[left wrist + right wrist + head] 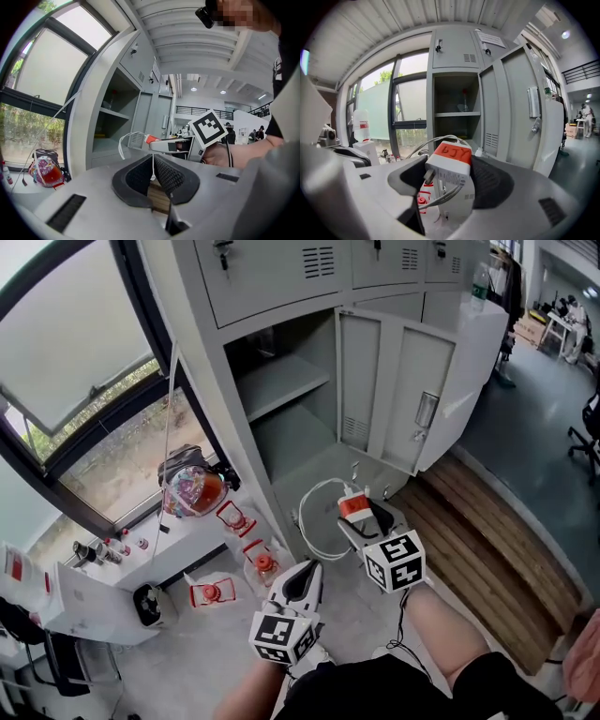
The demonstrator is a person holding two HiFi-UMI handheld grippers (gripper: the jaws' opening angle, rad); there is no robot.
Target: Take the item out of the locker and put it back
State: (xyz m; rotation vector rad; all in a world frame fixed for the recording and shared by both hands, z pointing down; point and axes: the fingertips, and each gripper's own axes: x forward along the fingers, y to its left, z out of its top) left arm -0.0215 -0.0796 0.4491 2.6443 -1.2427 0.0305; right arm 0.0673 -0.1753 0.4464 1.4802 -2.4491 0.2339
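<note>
While the right gripper hovered just outside the front edge of the open locker, its jaws stood wide and were clamped on the charger, one pad against each flat side. In the right gripper view the charger was a white, blocky power brick with rounded corners. A band of orange tape across its top end bore hand-written dark letters, and fine grey print, too small to read, ran across its face. A metal plug prong stuck out at its lower left corner, toward the left pad. Its white cable left the brick and hung in a loose loop beside the locker's front lower edge, above the pale floor. The brick was held clear of both the floor and the locker's shelves, tilted a little, with its taped end toward the locker. The locker's grey door stood swung out to the right of the opening, and the lower compartment with its single shelf was open behind the charger. The left gripper hung lower and nearer the person, apart from the charger, and in the left gripper view its jaws were drawn together at the tips with nothing between them.
</note>
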